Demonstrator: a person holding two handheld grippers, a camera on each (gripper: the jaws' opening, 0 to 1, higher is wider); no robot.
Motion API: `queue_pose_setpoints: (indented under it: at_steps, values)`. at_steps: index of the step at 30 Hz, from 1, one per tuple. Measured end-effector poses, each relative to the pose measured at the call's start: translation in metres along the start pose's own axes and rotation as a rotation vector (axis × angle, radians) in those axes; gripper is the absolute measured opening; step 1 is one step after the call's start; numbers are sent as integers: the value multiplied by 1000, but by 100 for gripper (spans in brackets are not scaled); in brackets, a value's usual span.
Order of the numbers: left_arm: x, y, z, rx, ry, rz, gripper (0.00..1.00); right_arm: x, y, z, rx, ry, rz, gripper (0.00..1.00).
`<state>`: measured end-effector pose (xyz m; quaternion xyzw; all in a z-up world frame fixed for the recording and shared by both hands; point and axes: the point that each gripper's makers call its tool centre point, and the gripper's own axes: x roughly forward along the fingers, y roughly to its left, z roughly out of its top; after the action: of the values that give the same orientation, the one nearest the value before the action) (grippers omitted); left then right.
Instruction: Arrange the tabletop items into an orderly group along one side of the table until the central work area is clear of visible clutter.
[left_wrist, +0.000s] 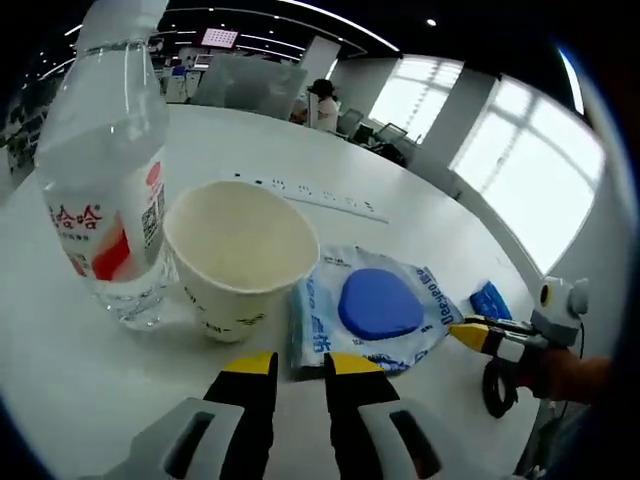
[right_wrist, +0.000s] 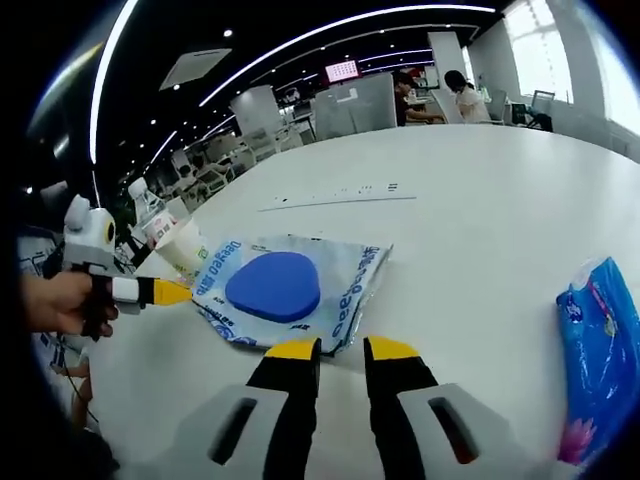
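Note:
A clear water bottle (left_wrist: 100, 190) with a red and white label stands next to a white paper cup (left_wrist: 240, 250), which is upright and looks empty. Right of the cup lies a flat wipes pack (left_wrist: 375, 305) with a blue oval lid. My left gripper (left_wrist: 300, 365) sits just in front of the cup and pack, jaws close together with nothing between them. My right gripper (right_wrist: 342, 350) hovers at the near edge of the wipes pack (right_wrist: 285, 290), also shut and empty. It shows in the left gripper view as the right gripper (left_wrist: 462, 332).
A blue tissue pack (right_wrist: 600, 350) lies at the right. A long white power strip (right_wrist: 340, 195) runs across the far table. The cup (right_wrist: 185, 245) and bottle (right_wrist: 150, 215) stand beyond the left gripper (right_wrist: 180, 293), held by a hand (right_wrist: 60, 300). People sit at desks behind.

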<state>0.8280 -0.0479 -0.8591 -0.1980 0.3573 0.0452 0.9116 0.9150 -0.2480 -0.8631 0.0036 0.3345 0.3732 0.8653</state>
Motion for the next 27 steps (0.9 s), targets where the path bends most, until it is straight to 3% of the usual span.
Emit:
queue_pose_setpoints:
  at_steps: [7, 9, 12, 19, 27]
  values:
    - [-7, -23, -3, 119, 4, -54, 26, -20, 1, 2, 37, -32, -9, 28]
    - [-13, -35, -11, 132, 7, -66, 31, -27, 2, 3, 59, -49, -19, 30]
    - [-15, -38, -10, 193, 17, -90, 32, -43, 6, 3, 76, -69, -33, 34]
    - [-21, -44, -14, 201, 18, -108, 33, -59, 8, -3, 103, -99, -56, 38]
    - [-32, -42, -11, 227, 2, -115, 34, -74, 1, -1, 162, -143, -105, 51]
